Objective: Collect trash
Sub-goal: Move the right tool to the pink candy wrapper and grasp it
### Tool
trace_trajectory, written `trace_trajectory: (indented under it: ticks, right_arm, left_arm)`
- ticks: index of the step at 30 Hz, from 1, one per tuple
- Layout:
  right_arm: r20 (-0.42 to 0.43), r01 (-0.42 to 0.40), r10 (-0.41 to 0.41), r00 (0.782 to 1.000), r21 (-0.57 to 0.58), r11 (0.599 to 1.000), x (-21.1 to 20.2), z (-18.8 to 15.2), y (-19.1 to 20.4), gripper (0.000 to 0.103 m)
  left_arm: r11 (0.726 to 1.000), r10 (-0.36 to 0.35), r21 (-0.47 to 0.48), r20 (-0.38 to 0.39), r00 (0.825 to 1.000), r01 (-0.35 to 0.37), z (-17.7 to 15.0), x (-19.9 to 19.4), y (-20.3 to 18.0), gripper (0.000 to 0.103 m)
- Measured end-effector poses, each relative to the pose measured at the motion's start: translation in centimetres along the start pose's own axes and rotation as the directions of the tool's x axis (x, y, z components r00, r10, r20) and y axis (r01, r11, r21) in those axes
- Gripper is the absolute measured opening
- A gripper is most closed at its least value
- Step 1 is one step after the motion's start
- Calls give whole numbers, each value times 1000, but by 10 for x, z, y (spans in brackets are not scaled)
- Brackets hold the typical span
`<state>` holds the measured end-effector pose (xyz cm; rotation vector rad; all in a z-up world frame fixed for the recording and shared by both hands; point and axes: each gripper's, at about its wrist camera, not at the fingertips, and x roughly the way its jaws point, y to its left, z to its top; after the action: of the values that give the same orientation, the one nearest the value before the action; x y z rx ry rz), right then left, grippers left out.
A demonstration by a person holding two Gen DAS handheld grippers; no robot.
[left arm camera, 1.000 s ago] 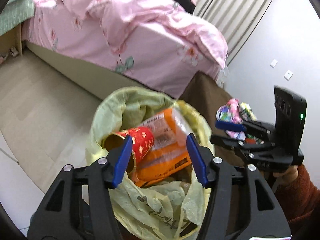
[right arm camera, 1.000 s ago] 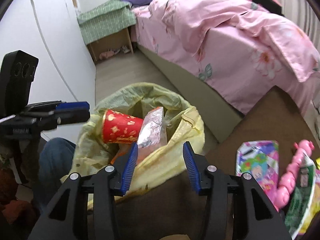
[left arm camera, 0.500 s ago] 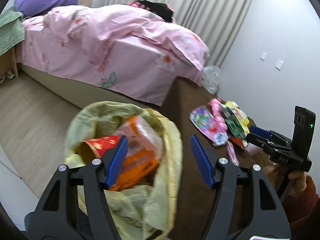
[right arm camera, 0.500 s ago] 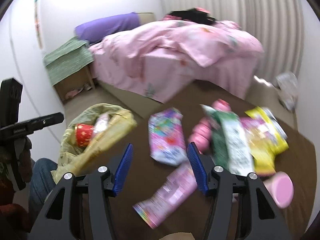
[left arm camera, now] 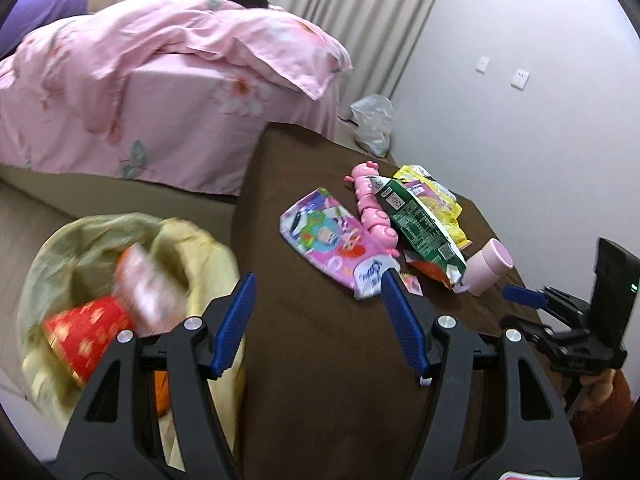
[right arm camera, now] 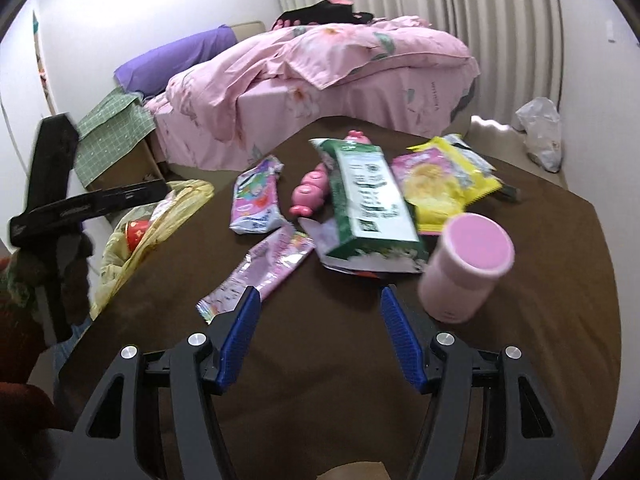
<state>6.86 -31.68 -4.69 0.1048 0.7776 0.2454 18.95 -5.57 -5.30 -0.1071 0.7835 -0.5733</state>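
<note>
A yellow trash bag [left arm camera: 80, 240] hangs at the table's left edge, holding a red cup [left arm camera: 86, 336] and wrappers; it also shows in the right wrist view [right arm camera: 160, 216]. On the brown table [right arm camera: 540, 340] lie a green carton [right arm camera: 368, 208], a pink cup [right arm camera: 464, 268] on its side, a pink wrapper [right arm camera: 268, 268], a cartoon pouch [right arm camera: 256, 196], yellow packets [right arm camera: 444, 184] and a pink toy [right arm camera: 310, 194]. My left gripper [left arm camera: 318, 306] is open and empty over the table's left edge. My right gripper [right arm camera: 316, 320] is open and empty just before the carton and wrapper.
A bed with pink bedding [right arm camera: 320, 64] stands behind the table. A white plastic bag [right arm camera: 540, 136] lies on the floor by the curtains. A cabinet with a green cloth [right arm camera: 112, 136] stands at the left wall.
Both grippers have swung right, away from the trash bag and toward the litter on the table. The right gripper has come closer to the carton and pink cup.
</note>
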Motion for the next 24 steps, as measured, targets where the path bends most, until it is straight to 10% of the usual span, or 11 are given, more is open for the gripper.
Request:
trace_trajectory:
  ticks: [8,24]
  right_arm:
    - [-10,47,-47,999,27,999,-4,-16,-20,59]
    - [-55,27,-19,998,150,988,9,-23,-29,60]
  left_arm:
    - [992,-28,-124,-114,993,13,26,53,-9,61]
    - [997,63,-20,-202,977,-68,8,77,-32,60]
